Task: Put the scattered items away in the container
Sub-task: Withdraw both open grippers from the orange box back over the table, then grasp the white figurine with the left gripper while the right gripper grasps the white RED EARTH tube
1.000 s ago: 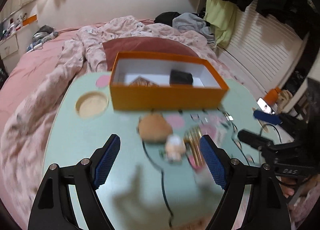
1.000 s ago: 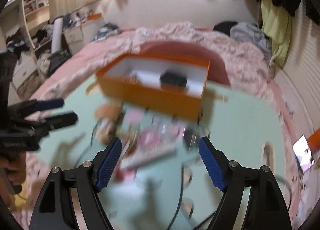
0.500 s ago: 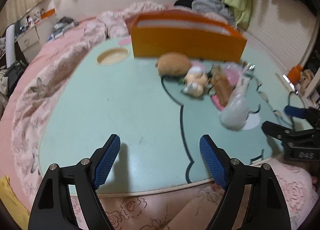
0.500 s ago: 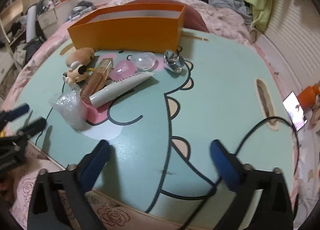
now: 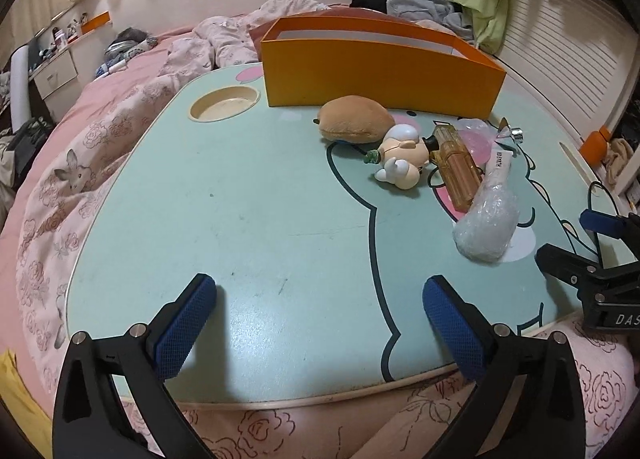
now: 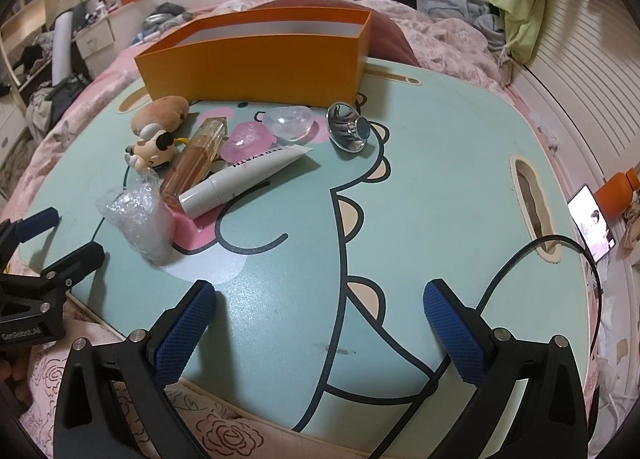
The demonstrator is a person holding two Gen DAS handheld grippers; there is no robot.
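An orange box (image 5: 380,71) (image 6: 256,63) stands at the far side of the green cartoon table (image 5: 240,199). In front of it lie a brown plush (image 5: 356,123), a small figurine (image 5: 400,159), an amber bottle (image 5: 456,167), a white tube (image 6: 244,179), a bubble-wrap bundle (image 6: 138,219), pink (image 6: 246,141) and clear (image 6: 290,121) shells and a silver funnel-shaped piece (image 6: 348,131). My left gripper (image 5: 320,287) hangs over the near edge, its jaws opening, nothing between them. My right gripper (image 6: 320,291) is open and empty, near the bundle's right.
A round cup recess (image 5: 224,103) sits left of the box, and a slot (image 6: 534,211) is cut at the table's right side. A black cable (image 6: 500,279) crosses the near right corner. Pink bedding surrounds the table; a phone (image 6: 592,227) and orange bottle (image 6: 618,191) lie beyond.
Both grippers have sunk from above the box to the table's near edge, and both jaws stand wider. The inside of the box is now out of sight.
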